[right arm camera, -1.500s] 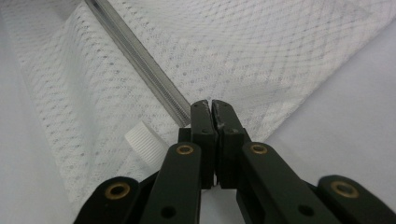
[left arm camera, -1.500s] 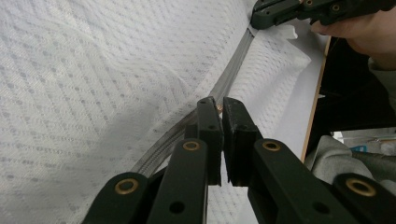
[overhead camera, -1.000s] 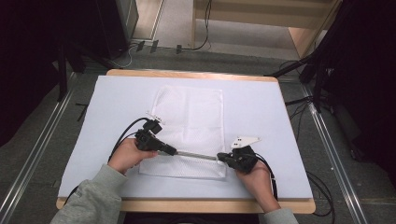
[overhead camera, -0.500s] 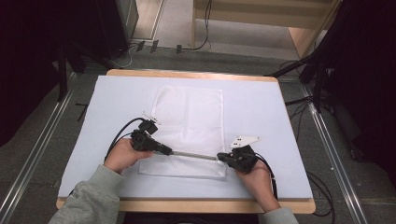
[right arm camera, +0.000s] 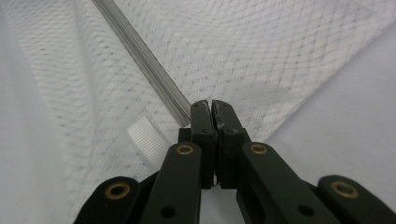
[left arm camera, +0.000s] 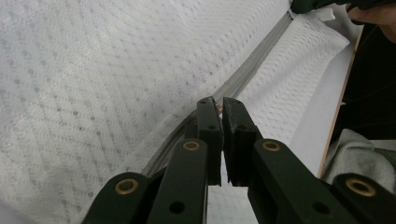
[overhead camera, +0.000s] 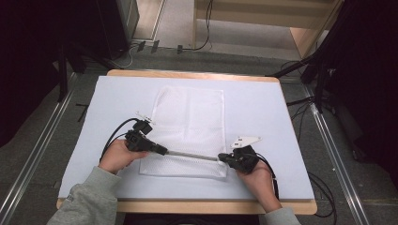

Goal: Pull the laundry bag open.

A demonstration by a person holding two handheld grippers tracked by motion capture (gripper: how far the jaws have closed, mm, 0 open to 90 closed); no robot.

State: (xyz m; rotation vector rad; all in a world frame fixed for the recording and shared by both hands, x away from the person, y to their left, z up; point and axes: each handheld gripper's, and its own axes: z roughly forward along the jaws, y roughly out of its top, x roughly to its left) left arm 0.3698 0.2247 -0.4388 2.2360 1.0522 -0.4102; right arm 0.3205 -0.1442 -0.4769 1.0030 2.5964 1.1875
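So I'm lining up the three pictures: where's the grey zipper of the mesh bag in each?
High view: zipper low centre, strung between both tongs.
Left gripper view: zipper slants from the tongs to upper right.
Right gripper view: zipper slants from top left to the tongs.
Shared landmark: white mesh bag.

White table cover (overhead camera: pixel 263 108) on wooden table (overhead camera: pixel 187 74); cables (overhead camera: pixel 202 44) on floor beyond.
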